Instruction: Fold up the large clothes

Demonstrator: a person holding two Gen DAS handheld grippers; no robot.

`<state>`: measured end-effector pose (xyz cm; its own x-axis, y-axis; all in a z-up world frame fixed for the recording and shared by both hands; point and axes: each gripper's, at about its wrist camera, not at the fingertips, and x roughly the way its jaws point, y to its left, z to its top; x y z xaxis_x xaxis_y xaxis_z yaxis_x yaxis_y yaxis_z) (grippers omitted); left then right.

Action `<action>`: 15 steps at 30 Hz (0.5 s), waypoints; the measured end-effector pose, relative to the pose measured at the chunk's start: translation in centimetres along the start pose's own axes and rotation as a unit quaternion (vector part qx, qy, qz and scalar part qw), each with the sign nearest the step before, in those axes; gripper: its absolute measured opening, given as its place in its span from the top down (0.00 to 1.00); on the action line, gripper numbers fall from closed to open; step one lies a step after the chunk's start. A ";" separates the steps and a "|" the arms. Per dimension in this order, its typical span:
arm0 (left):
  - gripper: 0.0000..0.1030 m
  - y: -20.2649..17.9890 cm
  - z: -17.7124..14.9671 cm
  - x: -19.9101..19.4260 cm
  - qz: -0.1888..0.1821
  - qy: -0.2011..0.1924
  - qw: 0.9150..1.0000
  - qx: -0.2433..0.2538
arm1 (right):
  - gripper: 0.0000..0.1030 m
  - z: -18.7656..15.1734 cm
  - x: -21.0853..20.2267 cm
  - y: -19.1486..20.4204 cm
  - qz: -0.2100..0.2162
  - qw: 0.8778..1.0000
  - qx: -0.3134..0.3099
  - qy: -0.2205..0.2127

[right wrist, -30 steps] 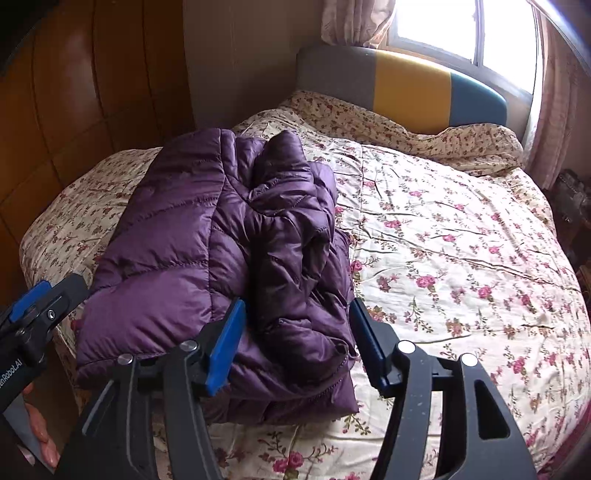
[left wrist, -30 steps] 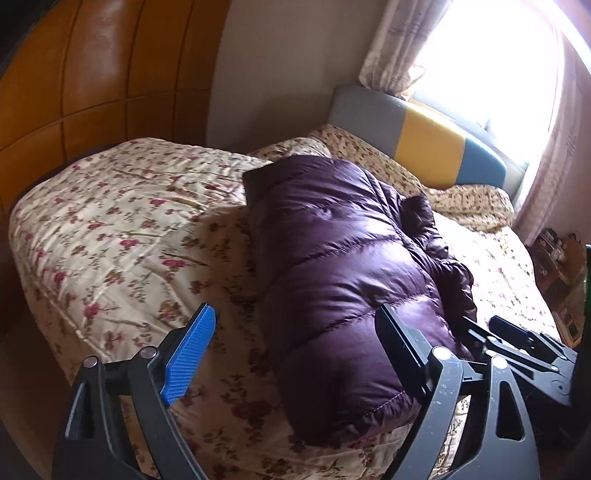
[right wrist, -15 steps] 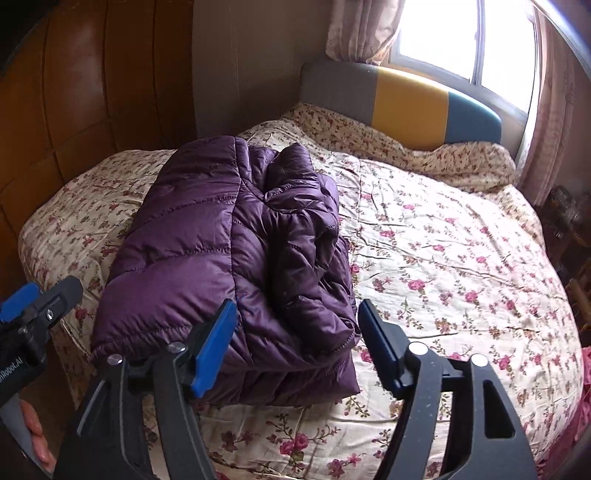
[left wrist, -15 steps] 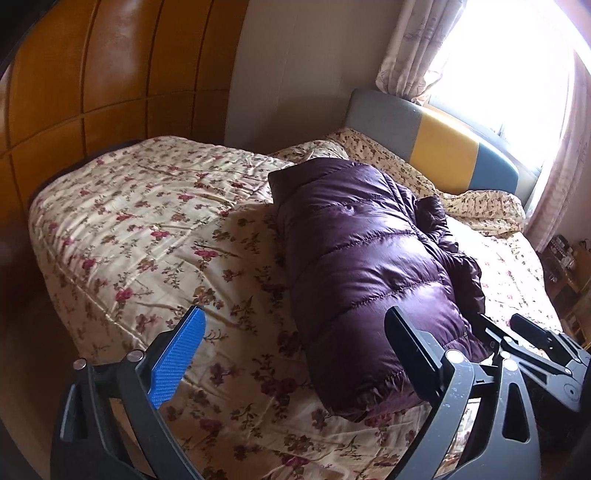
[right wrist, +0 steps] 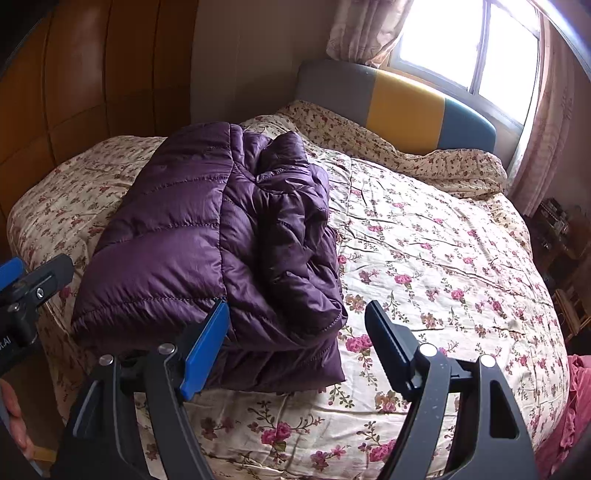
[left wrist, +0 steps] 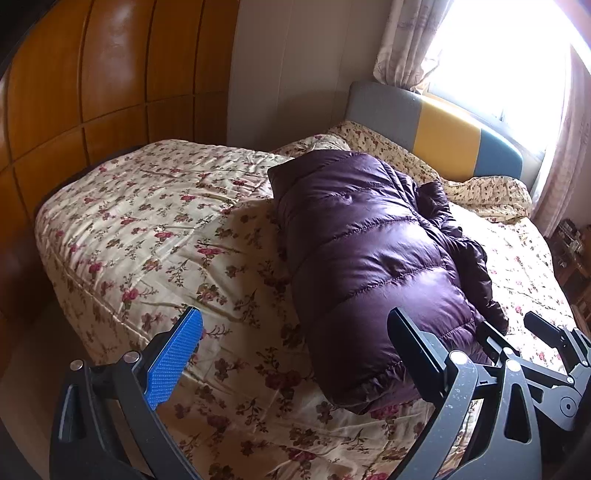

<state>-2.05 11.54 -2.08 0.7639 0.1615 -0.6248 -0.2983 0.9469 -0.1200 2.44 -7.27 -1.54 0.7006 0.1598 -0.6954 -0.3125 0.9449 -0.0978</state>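
A purple quilted down jacket (left wrist: 369, 266) (right wrist: 177, 240) lies folded into a thick bundle on the floral bedspread (left wrist: 155, 229) (right wrist: 443, 266), near the bed's front edge. My left gripper (left wrist: 293, 321) stands open over the bedspread just left of the jacket's near end, with nothing between its fingers. The jaws of my right gripper (right wrist: 297, 310) are opening. The jacket's near right corner shows between its fingers, but the pads do not press on it. Each gripper also shows in the other's view: the right gripper (left wrist: 535, 350) at the lower right, the left gripper (right wrist: 33, 288) at the left edge.
A grey, yellow and blue headboard (right wrist: 399, 99) stands under a bright window with curtains (right wrist: 369, 29). Brown wooden panels (left wrist: 92, 85) line the left wall. Cluttered shelves (right wrist: 557, 229) stand right of the bed. A hand (right wrist: 13, 417) shows at the lower left, a pink cloth (right wrist: 576, 413) at the lower right.
Both grippers have drawn back from the jacket's near end, and both sets of jaws have widened. The jacket stays put on the bed.
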 end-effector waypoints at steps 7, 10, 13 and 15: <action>0.03 -0.3 0.0 0.1 0.009 -0.001 1.000 0.013 | 0.24 0.5 -0.2 0.4 -0.019 0.999 -0.028 -0.021; 0.03 -0.4 0.1 0.1 0.006 -0.001 1.000 0.012 | 0.24 0.6 -0.2 0.2 -0.018 0.999 -0.025 -0.021; 0.03 -0.5 0.2 0.1 0.004 -0.001 1.000 0.011 | 0.21 0.9 -0.2 -0.2 -0.014 1.000 -0.017 -0.017; 0.03 -0.6 0.2 0.1 0.006 0.001 1.000 0.010 | 0.19 1.1 -0.3 -0.3 -0.013 1.000 -0.016 -0.017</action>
<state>-1.67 11.08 -1.92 0.7594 0.1732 -0.6271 -0.2968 0.9500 -0.0972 3.01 -7.24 -0.51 0.7298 0.1449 -0.6681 -0.3142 0.9390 -0.1395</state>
